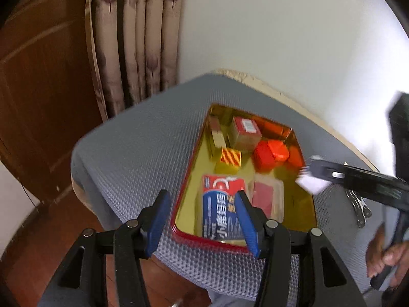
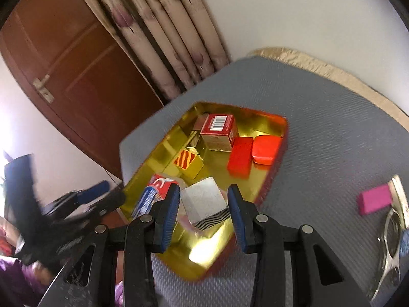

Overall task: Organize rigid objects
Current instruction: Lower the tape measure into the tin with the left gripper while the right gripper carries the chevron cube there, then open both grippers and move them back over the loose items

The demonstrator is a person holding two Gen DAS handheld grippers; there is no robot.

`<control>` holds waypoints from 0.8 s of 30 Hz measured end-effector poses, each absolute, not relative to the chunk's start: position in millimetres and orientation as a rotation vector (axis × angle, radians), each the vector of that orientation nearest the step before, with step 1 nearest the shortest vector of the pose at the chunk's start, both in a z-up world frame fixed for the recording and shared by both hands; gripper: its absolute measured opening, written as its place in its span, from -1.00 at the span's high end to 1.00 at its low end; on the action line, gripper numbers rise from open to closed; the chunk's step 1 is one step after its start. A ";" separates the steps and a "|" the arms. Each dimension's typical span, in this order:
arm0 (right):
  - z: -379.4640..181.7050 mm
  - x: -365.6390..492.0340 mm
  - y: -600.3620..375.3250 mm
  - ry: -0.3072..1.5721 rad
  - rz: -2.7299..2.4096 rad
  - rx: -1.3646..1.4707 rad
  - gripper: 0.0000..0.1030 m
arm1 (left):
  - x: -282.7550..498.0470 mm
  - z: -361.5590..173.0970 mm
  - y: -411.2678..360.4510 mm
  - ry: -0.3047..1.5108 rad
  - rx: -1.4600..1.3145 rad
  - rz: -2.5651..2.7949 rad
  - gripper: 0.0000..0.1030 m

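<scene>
A gold tray with a red rim (image 1: 204,240) lies on the grey mat. It holds a blue and red toothpaste box (image 1: 222,204), a clear case with a red card (image 1: 265,199), a yellow cube with striped top (image 1: 230,158), a red barcode box (image 1: 245,133) and orange-red blocks (image 1: 271,153). My left gripper (image 1: 202,194) hangs open over the tray's near rim, nothing between its pads. My right gripper (image 2: 203,188) is shut on a white cube (image 2: 204,199) with a black-and-white striped side, above the tray's near end (image 2: 271,179). In the left wrist view this cube (image 1: 311,183) hangs over the tray's right rim.
A pink block (image 2: 375,202) and a metal tool (image 2: 393,243) lie on the mat right of the tray. A person's hand (image 1: 388,258) grips the right handle. The table's left edge drops to a wooden floor, with a curtain and brown door behind and a white wall beyond.
</scene>
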State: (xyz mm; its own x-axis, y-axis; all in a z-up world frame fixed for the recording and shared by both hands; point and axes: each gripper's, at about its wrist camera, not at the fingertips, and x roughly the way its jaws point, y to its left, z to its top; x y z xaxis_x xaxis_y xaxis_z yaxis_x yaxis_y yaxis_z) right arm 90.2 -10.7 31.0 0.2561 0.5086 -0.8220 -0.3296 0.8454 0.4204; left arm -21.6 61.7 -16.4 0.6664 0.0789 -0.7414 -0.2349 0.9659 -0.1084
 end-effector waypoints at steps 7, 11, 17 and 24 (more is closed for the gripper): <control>0.6 118.8 19.3 1.300 0.538 0.119 0.30 | -21.1 -18.7 64.1 0.842 -0.194 0.161 -0.04; -7.2 130.4 32.8 1.338 0.524 0.083 0.30 | -20.3 -19.9 73.8 0.841 -0.220 0.179 -0.04; -20.9 156.3 49.8 1.365 0.476 0.059 0.30 | -17.0 -25.9 78.5 0.877 -0.244 0.181 -0.04; -21.1 166.2 47.8 1.319 0.459 0.150 0.03 | -16.3 -28.9 72.3 0.887 -0.203 0.181 -0.04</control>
State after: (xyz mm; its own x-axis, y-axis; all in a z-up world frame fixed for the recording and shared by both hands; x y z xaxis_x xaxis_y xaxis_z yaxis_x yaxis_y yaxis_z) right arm 166.2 47.8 -21.1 0.1751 0.4064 -0.8968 -0.2387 0.9012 0.3618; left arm -16.3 72.3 -28.9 0.6189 0.0725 -0.7821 -0.2397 0.9657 -0.1002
